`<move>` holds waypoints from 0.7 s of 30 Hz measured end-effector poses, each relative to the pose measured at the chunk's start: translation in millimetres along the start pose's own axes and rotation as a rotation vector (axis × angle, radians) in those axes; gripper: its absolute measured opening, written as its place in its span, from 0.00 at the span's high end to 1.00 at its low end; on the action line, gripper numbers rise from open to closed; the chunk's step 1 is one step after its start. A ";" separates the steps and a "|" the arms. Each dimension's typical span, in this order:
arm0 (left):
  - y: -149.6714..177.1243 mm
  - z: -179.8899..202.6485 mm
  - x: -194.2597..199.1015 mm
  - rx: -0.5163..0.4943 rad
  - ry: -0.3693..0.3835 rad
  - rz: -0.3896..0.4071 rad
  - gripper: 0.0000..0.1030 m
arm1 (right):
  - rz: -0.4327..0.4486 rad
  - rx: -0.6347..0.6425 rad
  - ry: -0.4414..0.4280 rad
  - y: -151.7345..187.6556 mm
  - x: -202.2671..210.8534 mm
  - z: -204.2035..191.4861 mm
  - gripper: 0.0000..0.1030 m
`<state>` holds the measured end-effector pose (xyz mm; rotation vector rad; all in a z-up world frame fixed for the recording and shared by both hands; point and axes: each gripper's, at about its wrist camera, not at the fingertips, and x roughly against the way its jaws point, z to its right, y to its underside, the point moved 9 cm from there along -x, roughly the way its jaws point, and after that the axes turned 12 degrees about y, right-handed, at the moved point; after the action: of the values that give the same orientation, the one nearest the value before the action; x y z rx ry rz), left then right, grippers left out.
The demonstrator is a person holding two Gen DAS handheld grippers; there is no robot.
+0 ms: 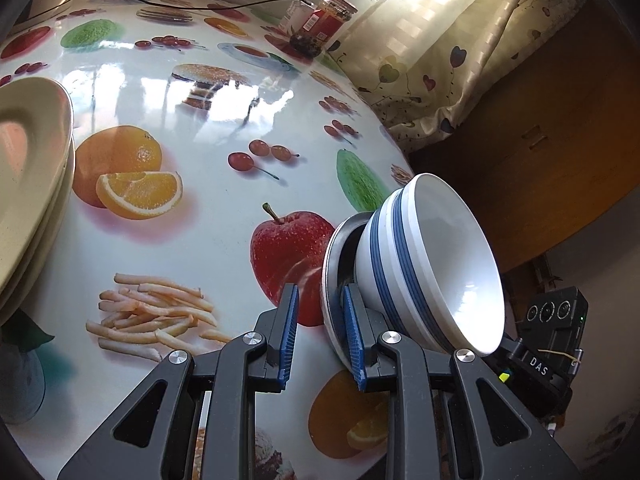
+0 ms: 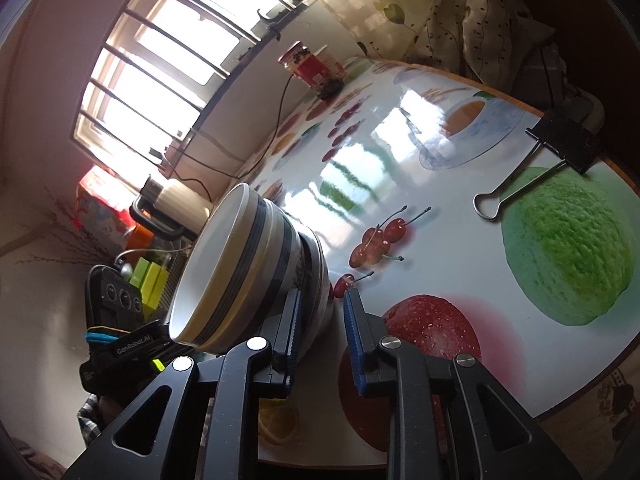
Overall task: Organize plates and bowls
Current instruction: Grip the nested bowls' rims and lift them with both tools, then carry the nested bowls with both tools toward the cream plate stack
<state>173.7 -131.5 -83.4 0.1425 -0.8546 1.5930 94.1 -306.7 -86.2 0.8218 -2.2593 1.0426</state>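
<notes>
A white bowl with blue stripes point(image 1: 400, 264) point(image 2: 244, 268) is nested in a shallow metal dish point(image 1: 331, 248) point(image 2: 319, 276). The stack leans at the near edge of the table, its mouth turned away from the tabletop. My left gripper point(image 1: 321, 300) is shut on the dish's rim: one blue pad lies inside the dish against the bowl, the other under the dish. My right gripper point(image 2: 323, 300) grips the same rim from the opposite side. A stack of beige plates point(image 1: 28, 160) stands at the far left of the left wrist view.
The round table point(image 1: 200, 92) has a glossy fruit-print cloth. At the far edge stand a red-lidded jar point(image 1: 324, 24) point(image 2: 312, 68) and a black cable point(image 1: 200, 4). A binder clip point(image 2: 540, 160) clamps the cloth at the table's edge. A curtain point(image 1: 440, 40) hangs beside the table.
</notes>
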 end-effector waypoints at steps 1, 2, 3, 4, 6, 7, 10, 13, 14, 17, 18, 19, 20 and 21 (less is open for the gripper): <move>-0.7 0.6 0.5 -0.004 -0.002 0.002 0.77 | -0.002 0.000 -0.002 0.1 -0.4 0.2 0.79; -1.4 0.3 0.9 0.000 0.000 0.004 0.77 | -0.003 0.001 -0.002 0.0 -0.4 0.4 0.79; -2.0 -0.7 1.4 0.004 0.001 0.008 0.77 | -0.002 0.003 -0.001 -0.3 -0.4 0.5 0.79; -2.7 -1.3 1.6 0.006 0.005 0.009 0.77 | 0.000 0.000 -0.001 -0.2 -0.4 0.8 0.79; -3.1 -2.8 0.8 0.012 0.012 0.006 0.77 | 0.002 -0.001 -0.001 -1.0 -0.5 1.1 0.79; -3.4 -2.1 0.5 0.009 0.013 0.006 0.79 | 0.002 0.001 0.000 -0.7 -0.7 0.9 0.79; -3.8 1.7 -0.4 -0.003 0.022 0.007 0.89 | 0.005 0.007 0.002 -0.7 -1.5 0.1 0.79; -4.6 3.4 -1.1 -0.009 0.021 0.008 0.90 | 0.003 0.009 -0.008 -0.5 -1.7 -1.5 0.84; -4.6 3.5 -1.1 -0.010 0.020 0.008 0.90 | 0.001 0.010 -0.019 -0.4 -1.8 -2.9 0.87; -4.7 2.9 -0.7 -0.012 0.017 0.008 0.90 | -0.001 0.011 -0.038 -0.7 -2.1 -8.2 0.90; -4.8 2.8 -0.7 -0.010 0.020 0.008 0.90 | -0.002 0.004 -0.045 -0.8 -2.7 -8.0 0.90; -4.9 3.2 -0.8 -0.007 0.025 0.008 0.90 | -0.005 -0.008 -0.054 -0.8 -3.1 -7.4 0.90; -5.3 2.9 -0.9 -0.005 0.027 0.008 0.90 | -0.008 -0.018 -0.063 -0.9 -3.4 -6.8 0.90; -5.6 2.3 -1.0 -0.008 0.023 0.008 0.90 | -0.009 -0.021 -0.069 -1.0 -3.6 -6.6 0.90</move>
<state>178.1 -133.8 -79.9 0.1152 -0.8443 1.5957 98.6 -300.8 -84.2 0.8711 -2.3174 0.9989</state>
